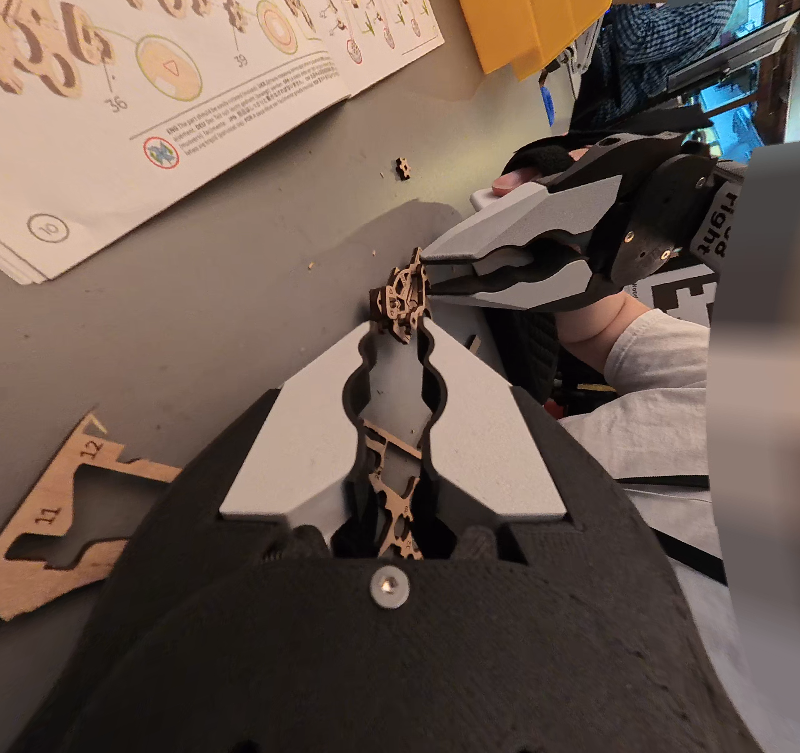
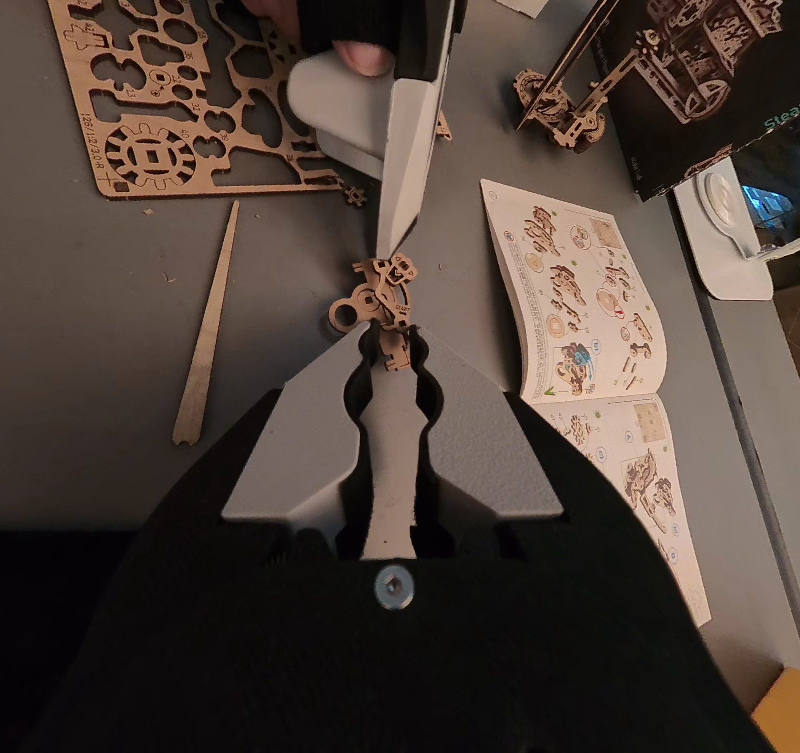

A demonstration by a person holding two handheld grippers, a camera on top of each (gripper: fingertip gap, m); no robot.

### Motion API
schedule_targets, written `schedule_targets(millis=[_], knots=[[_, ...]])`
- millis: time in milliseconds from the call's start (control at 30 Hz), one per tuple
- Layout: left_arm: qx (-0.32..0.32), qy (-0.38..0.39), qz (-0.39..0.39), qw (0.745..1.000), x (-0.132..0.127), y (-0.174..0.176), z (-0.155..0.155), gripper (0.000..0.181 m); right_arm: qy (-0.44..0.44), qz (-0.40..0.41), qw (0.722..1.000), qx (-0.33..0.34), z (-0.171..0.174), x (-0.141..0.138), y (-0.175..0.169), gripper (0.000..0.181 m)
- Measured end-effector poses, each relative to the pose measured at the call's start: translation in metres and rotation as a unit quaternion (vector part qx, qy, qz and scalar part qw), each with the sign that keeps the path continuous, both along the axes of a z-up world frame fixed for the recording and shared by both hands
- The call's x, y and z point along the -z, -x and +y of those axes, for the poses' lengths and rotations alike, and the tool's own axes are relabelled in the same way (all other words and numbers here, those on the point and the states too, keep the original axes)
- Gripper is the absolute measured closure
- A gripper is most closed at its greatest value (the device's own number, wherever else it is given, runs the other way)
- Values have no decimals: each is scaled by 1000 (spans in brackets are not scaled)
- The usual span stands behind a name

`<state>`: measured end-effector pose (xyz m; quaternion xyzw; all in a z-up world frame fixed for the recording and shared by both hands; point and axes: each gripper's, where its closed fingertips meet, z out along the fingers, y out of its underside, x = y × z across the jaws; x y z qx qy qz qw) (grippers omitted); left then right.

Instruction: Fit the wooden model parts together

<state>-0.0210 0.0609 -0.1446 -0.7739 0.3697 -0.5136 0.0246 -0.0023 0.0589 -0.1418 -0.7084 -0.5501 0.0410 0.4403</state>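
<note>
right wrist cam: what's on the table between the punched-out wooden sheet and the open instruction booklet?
In the right wrist view, the left gripper and the small wooden assembly it pinches fill the gap between the sheet and the booklet. A loose small gear lies beside the sheet's corner.

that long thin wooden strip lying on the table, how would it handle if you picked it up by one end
The strip looks thin and tapers to a fine point, so probably light, slightly springy, and easy to snap near the tip. Lying flat on the table, it likely slides rather than rolls.
</note>
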Motion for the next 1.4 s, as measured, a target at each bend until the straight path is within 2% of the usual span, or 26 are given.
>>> schedule_targets(millis=[200, 467, 667, 900, 1400], knots=[[1, -3, 10, 1000, 1, -2, 0, 162, 1, 3, 1000, 0, 0, 0, 0, 170], [-4, -4, 5, 1000, 0, 3, 3, 169, 4, 6, 1000, 2, 0, 0, 0, 170], [11, 13, -8, 1000, -2, -1, -2, 160, 5, 7, 1000, 2, -1, 0, -1, 170], [9, 8, -6, 1000, 1, -4, -1, 169, 6, 10, 1000, 4, 0, 0, -1, 170], [1, 32, -25, 999, -2, -5, 0, 171, 10, 17, 1000, 5, 1, 0, -4, 170]])
